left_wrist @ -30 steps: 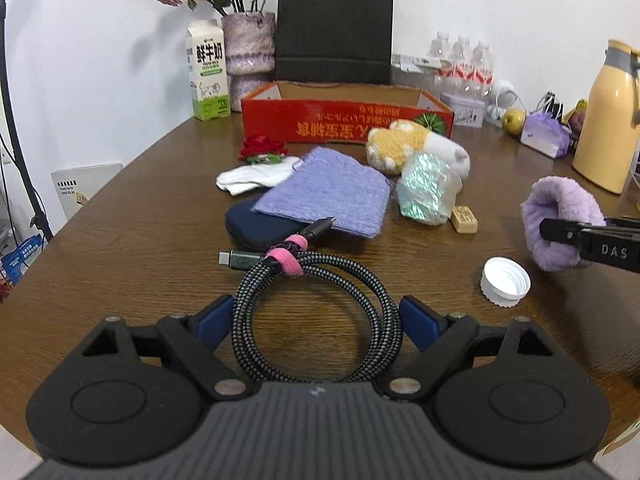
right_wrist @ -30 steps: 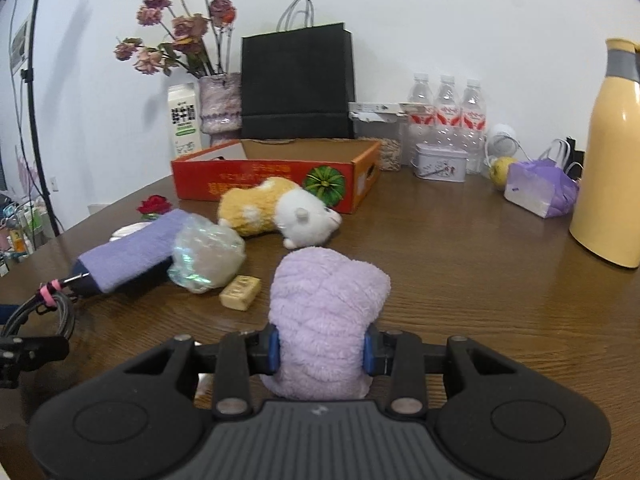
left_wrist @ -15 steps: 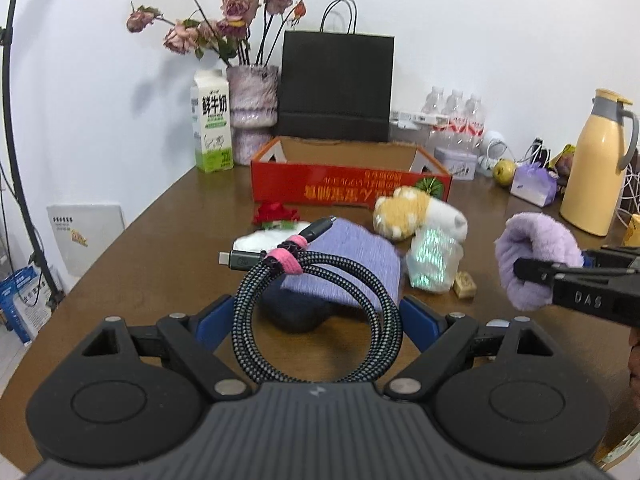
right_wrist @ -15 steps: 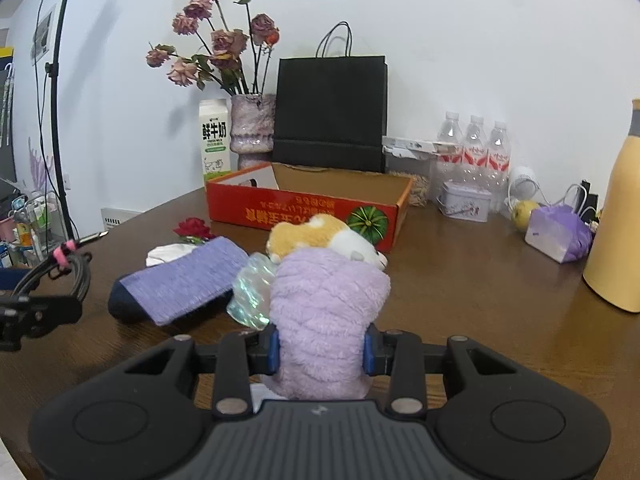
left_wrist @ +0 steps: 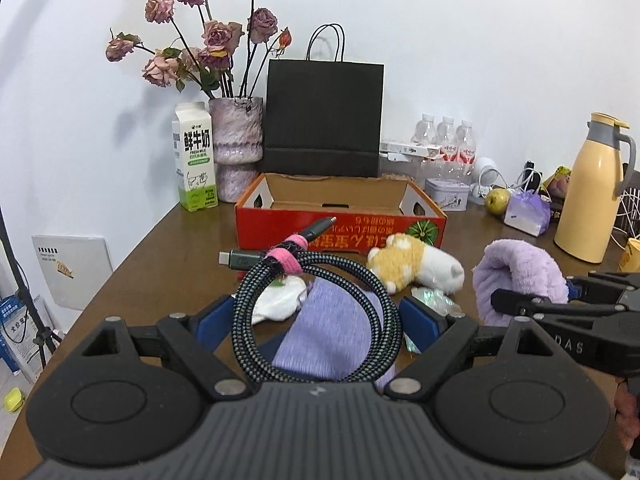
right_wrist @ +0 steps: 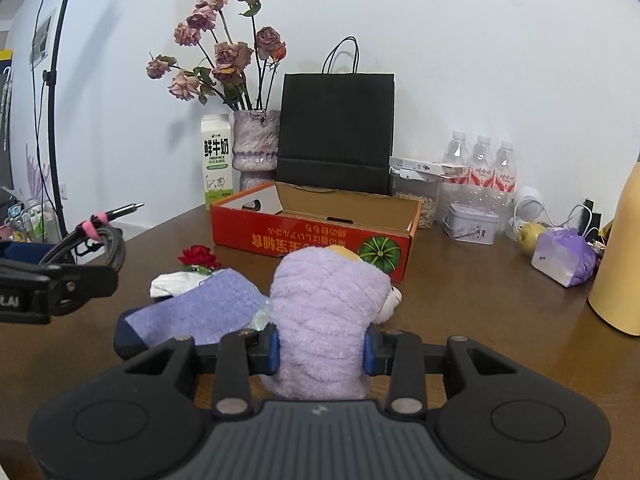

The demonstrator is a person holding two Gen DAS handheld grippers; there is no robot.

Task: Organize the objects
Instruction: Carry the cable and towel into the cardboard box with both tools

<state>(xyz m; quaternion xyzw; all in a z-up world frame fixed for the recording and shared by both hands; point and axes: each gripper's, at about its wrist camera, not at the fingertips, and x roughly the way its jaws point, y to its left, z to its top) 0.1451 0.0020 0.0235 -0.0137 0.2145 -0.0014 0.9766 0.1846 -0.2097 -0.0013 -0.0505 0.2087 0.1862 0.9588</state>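
A coiled black-and-white braided cable (left_wrist: 245,320) with a pink strap hangs above the table between the blue pads of my left gripper (left_wrist: 316,320), which is shut on it. My right gripper (right_wrist: 320,348) is shut on a fluffy lilac fabric piece (right_wrist: 324,292), held up off the table. Each gripper shows in the other's view: the left gripper (right_wrist: 60,280) at the left edge, the lilac piece (left_wrist: 520,268) at the right. Ahead stands an open red cardboard box (left_wrist: 340,232). Below lie a purple cloth (left_wrist: 332,336), a white cloth (left_wrist: 280,300) and a plush hamster (left_wrist: 416,264).
Behind the box stand a milk carton (left_wrist: 194,156), a vase of dried roses (left_wrist: 236,148) and a black paper bag (left_wrist: 324,116). Water bottles (right_wrist: 480,164), a tin (right_wrist: 472,224), a pear (right_wrist: 528,234), a purple pouch (right_wrist: 564,256) and a yellow flask (left_wrist: 592,188) crowd the right. A red rose (right_wrist: 199,258) lies near the cloths.
Both grippers have risen with their loads. The cable has come up off the table, and the lilac piece is higher and closer to the red box.
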